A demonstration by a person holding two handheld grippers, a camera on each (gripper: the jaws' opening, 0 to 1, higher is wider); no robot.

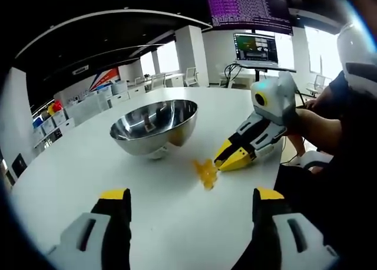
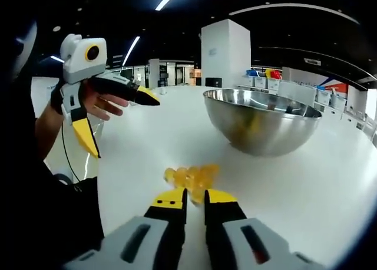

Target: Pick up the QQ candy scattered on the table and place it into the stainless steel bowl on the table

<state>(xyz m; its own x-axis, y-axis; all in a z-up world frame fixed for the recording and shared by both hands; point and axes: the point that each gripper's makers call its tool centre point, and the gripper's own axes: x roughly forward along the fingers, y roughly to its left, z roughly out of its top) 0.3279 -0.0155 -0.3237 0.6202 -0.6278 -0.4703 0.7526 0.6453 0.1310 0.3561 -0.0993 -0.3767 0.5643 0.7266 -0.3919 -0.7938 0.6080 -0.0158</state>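
Note:
A yellow QQ candy pack (image 1: 206, 173) lies on the white table (image 1: 70, 164), just in front and to the right of the stainless steel bowl (image 1: 154, 125). My right gripper (image 1: 219, 164) comes in from the right, its yellow tips together on the candy's edge. In the right gripper view the candy (image 2: 191, 175) sits at the tips of my right gripper (image 2: 194, 196), whose jaws are nearly closed on it. The bowl (image 2: 259, 125) stands beyond and to the right, with something yellowish inside. My left gripper (image 1: 191, 194) is wide open over bare table, and a hand holds this left gripper (image 2: 125, 127) up to the left.
The table's edge (image 1: 277, 164) runs close behind the right gripper, with a person's arm (image 1: 318, 125) beyond it. Monitors (image 1: 256, 49), chairs and storage bins (image 2: 265, 75) stand far behind. White table surface (image 2: 330, 187) stretches around the bowl.

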